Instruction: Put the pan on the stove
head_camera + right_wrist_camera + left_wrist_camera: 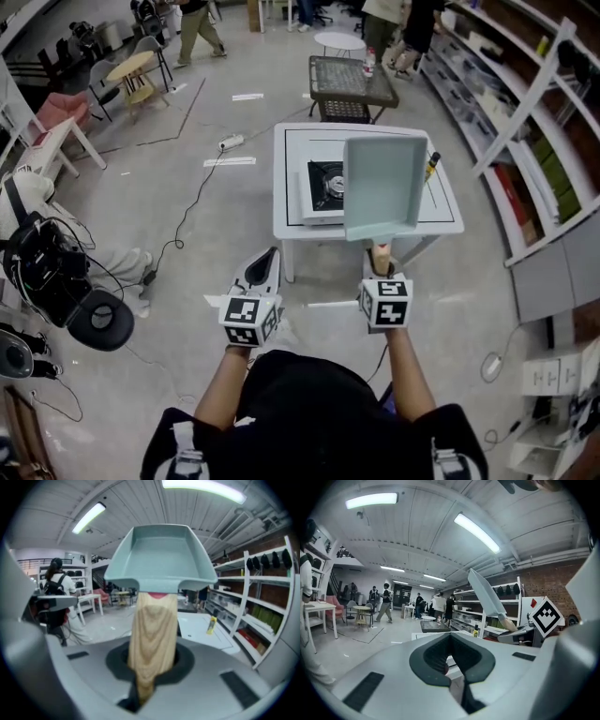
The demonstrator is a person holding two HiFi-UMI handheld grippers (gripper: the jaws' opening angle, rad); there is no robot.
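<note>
Right gripper (152,667) clamps the pan (384,186) by its wooden handle, left gripper (265,264) closed on nothing, while the stove (325,184) sits mid-tabletop on a white table (291,225) between floor cables (187,220) and shelves (525,141).

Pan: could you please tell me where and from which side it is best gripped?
By the wooden handle, from its free end, in line with it, as the right tool does. The handle is narrow and straight; the pan is a wide tray with flared walls, likely too broad for the jaws.
</note>
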